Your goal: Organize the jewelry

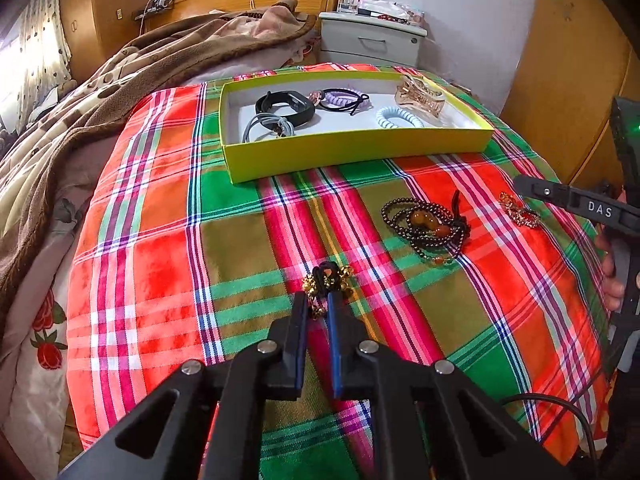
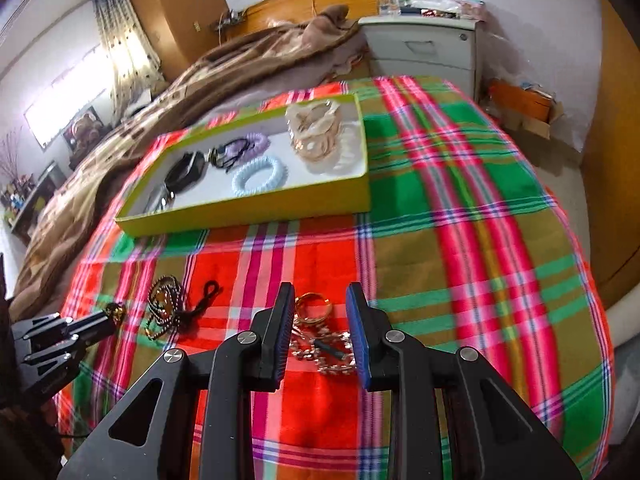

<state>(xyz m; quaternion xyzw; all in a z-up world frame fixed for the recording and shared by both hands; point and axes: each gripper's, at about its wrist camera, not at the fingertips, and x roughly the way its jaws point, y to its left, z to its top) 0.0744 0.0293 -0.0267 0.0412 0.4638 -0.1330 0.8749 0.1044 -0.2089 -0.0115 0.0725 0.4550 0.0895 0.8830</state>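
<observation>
My left gripper (image 1: 318, 300) is shut on a black hair tie with gold beads (image 1: 328, 276) on the plaid cloth. A dark beaded bracelet (image 1: 426, 226) lies to its right. My right gripper (image 2: 320, 322) is open, its fingers on either side of a gold and crystal bracelet (image 2: 320, 340). That bracelet also shows in the left wrist view (image 1: 518, 210). A yellow-green tray (image 1: 360, 150) at the back holds a black band (image 1: 286, 106), a purple hair tie (image 1: 340, 98), a blue coil tie (image 1: 400, 118) and a beige claw clip (image 1: 420, 94).
A brown blanket (image 1: 120, 92) covers the bed to the left. A white nightstand (image 1: 372, 38) stands behind the tray. Wooden cabinets (image 1: 568, 80) stand at the right. A black cable (image 1: 560, 408) runs at the near right.
</observation>
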